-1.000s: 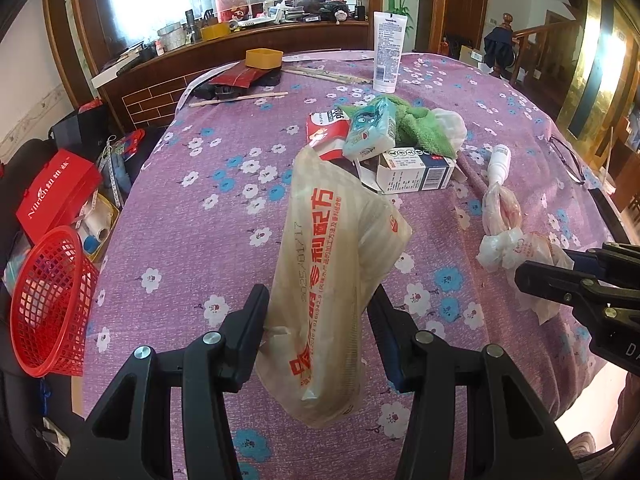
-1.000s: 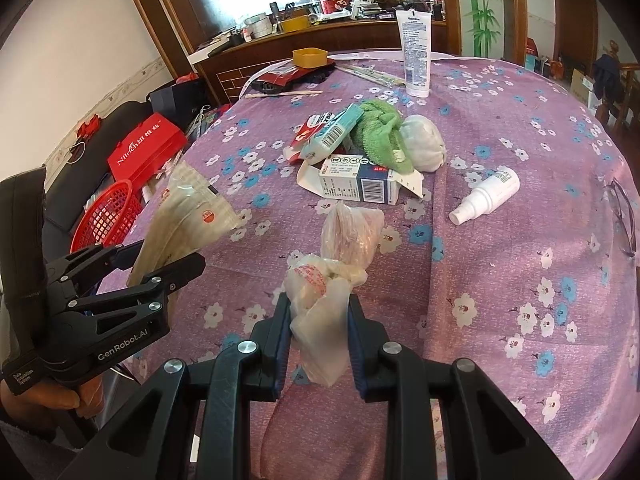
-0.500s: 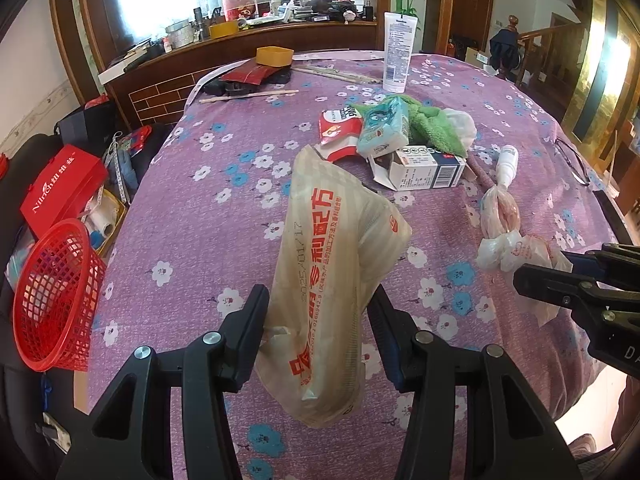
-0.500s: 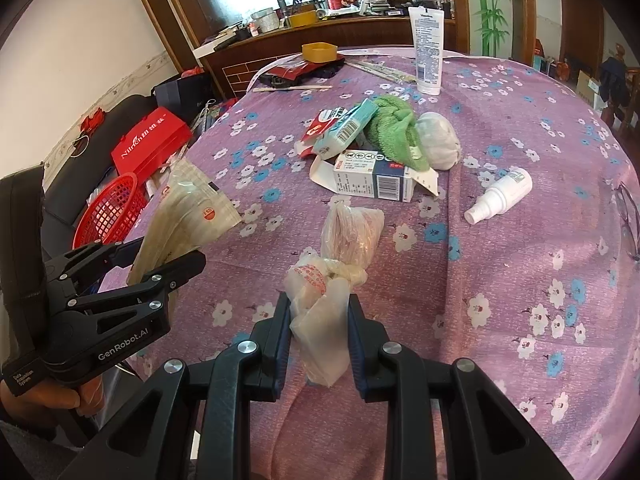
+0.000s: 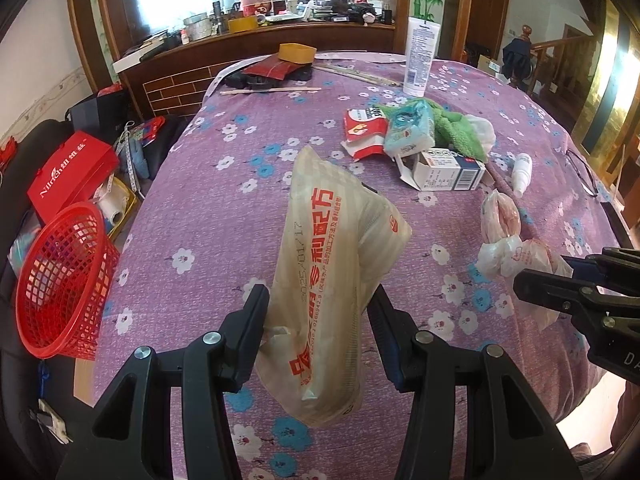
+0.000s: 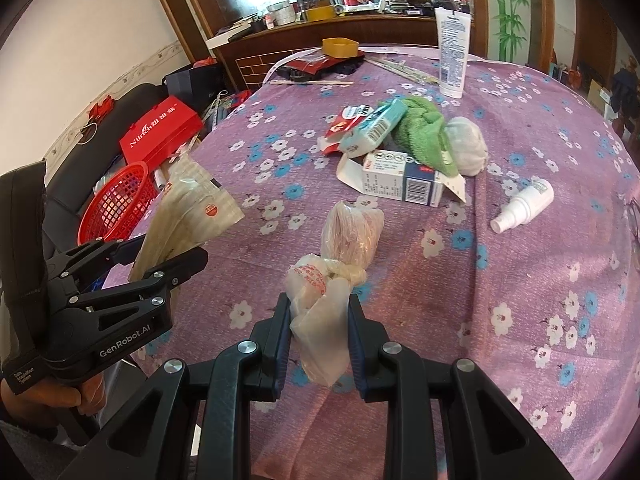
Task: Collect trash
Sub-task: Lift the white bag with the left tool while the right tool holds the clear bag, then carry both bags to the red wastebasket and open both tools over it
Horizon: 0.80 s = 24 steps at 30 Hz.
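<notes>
My left gripper (image 5: 318, 312) is shut on a beige food wrapper with red print (image 5: 332, 272) and holds it above the near edge of the table; both show at the left of the right wrist view, the gripper (image 6: 160, 252) and the wrapper (image 6: 192, 208). My right gripper (image 6: 319, 318) is shut on a crumpled clear plastic bag (image 6: 324, 292) whose far end (image 6: 352, 228) rests on the cloth. The bag also shows in the left wrist view (image 5: 504, 240). A red mesh basket (image 5: 60, 280) stands off the table's left side.
On the purple flowered tablecloth (image 6: 520, 280) lie a white-blue carton (image 6: 400, 184), a teal packet (image 6: 372, 128), a red-white box (image 5: 364, 128), a green cloth (image 6: 424, 128), a white wad (image 6: 466, 148) and a spray bottle (image 6: 524, 204). A lotion tube (image 6: 452, 52) stands far back. A red box (image 5: 68, 176) sits at left.
Both grippers keep their hold and have drawn back slightly toward the near table edge; the items on the table sit a little farther away in both views.
</notes>
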Available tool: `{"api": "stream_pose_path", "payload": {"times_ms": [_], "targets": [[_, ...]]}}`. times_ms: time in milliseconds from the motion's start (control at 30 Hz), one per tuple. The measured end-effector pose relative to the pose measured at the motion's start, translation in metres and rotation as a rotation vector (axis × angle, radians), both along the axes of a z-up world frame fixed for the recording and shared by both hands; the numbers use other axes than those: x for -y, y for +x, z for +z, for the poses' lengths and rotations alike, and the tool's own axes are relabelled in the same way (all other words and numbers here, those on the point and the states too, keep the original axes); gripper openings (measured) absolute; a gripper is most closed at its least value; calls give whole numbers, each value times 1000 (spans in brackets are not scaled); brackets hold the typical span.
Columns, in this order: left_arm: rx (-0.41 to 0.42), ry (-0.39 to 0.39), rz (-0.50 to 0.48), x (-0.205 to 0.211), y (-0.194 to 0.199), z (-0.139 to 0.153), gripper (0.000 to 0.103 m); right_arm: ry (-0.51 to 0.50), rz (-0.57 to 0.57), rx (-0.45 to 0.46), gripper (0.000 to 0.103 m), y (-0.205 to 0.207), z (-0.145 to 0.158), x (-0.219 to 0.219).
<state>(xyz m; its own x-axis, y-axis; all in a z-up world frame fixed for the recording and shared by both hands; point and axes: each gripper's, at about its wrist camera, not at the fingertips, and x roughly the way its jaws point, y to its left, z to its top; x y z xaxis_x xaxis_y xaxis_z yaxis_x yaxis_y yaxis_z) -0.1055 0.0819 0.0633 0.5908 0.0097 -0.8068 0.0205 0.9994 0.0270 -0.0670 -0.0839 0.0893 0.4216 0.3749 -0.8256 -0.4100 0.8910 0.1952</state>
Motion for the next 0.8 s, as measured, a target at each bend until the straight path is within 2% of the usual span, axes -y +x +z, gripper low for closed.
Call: {"api": "stream_pose_path", "payload": {"times_ms": [433,633,800], "targets": [[13,-30,68,-31,-6,4,49,-19,58,2,28,6,2,-29],[52,-81,159,-73,-10,26,49,-16,98,-1,28,14,9,-48],[90,-105,253,-119,-18,45,49,21,156,1,28,25,24,-83]]}}
